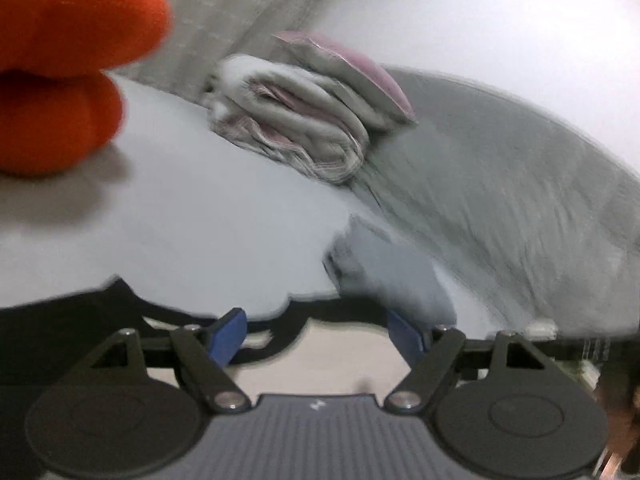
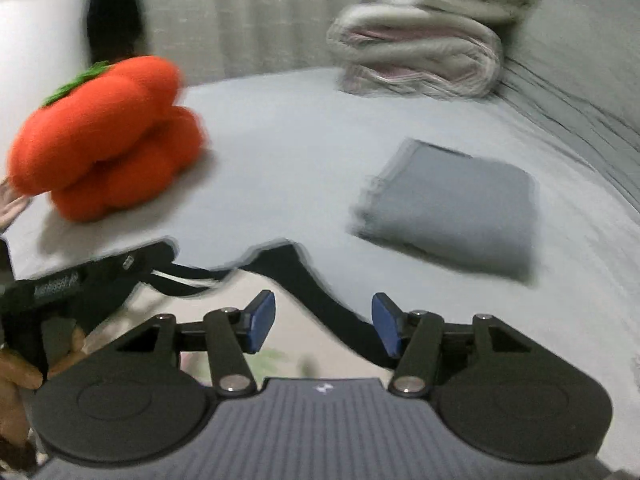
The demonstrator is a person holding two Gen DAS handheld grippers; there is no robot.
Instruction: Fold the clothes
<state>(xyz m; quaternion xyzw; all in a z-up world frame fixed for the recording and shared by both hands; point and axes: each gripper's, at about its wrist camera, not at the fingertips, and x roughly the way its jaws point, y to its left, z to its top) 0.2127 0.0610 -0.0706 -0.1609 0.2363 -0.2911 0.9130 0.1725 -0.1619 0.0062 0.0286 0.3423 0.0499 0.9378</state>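
Observation:
A folded grey garment point(image 2: 452, 216) lies flat on the pale bed sheet point(image 2: 280, 152), ahead and to the right of my right gripper point(image 2: 324, 324). That gripper hangs over the bed's near edge, open, with nothing between its blue pads point(image 2: 260, 322). In the left wrist view the same folded garment point(image 1: 384, 264) appears blurred just beyond my left gripper point(image 1: 316, 334). The left gripper is also open and holds nothing. A dark band point(image 2: 312, 292) runs along the bed's near edge; the blur hides what it is.
An orange pumpkin-shaped plush point(image 2: 108, 140) sits on the bed's left side. A folded quilt with a pink pillow on top point(image 2: 420, 56) is stacked at the back. A grey blanket point(image 1: 500, 180) covers the right side. A hand point(image 2: 24, 368) grips a black tool at the left.

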